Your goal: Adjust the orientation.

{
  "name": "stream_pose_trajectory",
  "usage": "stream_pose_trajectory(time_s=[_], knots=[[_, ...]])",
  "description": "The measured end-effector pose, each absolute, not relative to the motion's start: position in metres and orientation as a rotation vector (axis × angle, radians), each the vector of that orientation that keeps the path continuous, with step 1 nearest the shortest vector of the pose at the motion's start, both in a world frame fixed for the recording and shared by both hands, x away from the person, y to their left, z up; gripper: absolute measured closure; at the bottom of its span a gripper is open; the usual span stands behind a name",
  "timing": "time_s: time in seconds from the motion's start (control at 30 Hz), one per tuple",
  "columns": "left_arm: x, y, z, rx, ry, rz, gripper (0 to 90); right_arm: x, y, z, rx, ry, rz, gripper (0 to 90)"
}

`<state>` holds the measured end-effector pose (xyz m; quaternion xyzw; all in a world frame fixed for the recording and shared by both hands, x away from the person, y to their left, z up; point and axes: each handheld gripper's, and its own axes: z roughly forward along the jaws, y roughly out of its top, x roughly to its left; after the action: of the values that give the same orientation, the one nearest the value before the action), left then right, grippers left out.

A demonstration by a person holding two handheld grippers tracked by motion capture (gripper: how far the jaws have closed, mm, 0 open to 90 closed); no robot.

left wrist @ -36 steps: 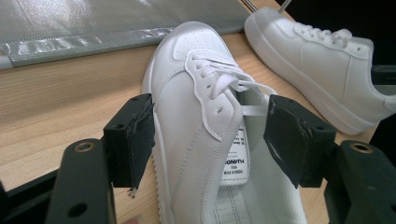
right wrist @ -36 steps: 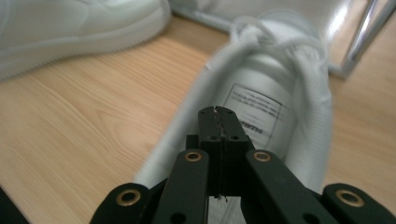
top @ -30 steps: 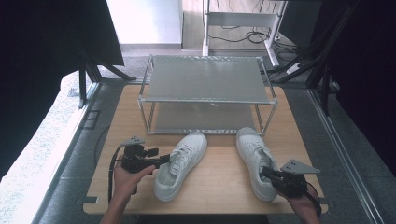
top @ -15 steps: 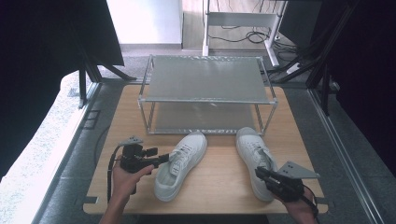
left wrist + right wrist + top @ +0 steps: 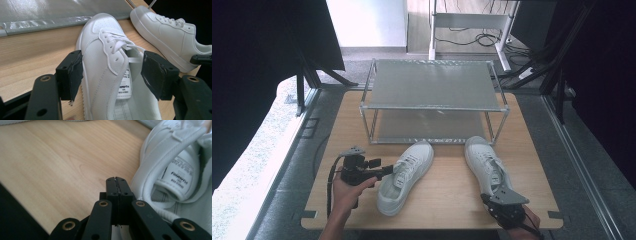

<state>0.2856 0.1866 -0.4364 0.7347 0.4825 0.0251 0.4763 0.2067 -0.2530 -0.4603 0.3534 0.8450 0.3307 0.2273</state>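
Two white sneakers lie on the wooden table (image 5: 447,202), toes toward the rack. My left gripper (image 5: 387,171) (image 5: 113,72) stands open astride the left sneaker (image 5: 404,177) (image 5: 100,62). One pad is beside the shoe's outer wall and the other is over its opening, neither pressing. My right gripper (image 5: 487,199) (image 5: 117,182) is by the heel of the right sneaker (image 5: 487,167) (image 5: 180,170). Its jaws have just closed and now stand shut, pad against pad with nothing between them. The right sneaker (image 5: 170,32) also lies beyond the left one in the left gripper view.
A two-tier metal rack (image 5: 434,85) with grey shelves stands at the back middle of the table, its front posts just beyond the sneakers' toes. Bare wood lies to the left of the left hand and between the two shoes.
My right gripper has slid toward the near edge of the table, along the right sneaker's heel. The left gripper and both sneakers have stayed put.
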Motion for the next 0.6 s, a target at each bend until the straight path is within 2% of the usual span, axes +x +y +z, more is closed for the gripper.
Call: stream_pose_trajectory(time_s=[0.27, 0.4, 0.6], knots=[[0.286, 0.192, -0.436, 1.778, 1.193, 0.066, 34.0, 0.210, -0.282, -0.460, 1.077, 2.318, 0.954, 89.9], [0.286, 0.190, -0.436, 1.782, 1.190, 0.062, 34.0, 0.211, -0.286, -0.457, 1.075, 2.316, 1.118, 83.1], [0.283, 0.186, -0.431, 1.793, 1.181, 0.100, 34.5, 0.220, -0.288, -0.433, 1.049, 2.255, 1.284, 72.9]])
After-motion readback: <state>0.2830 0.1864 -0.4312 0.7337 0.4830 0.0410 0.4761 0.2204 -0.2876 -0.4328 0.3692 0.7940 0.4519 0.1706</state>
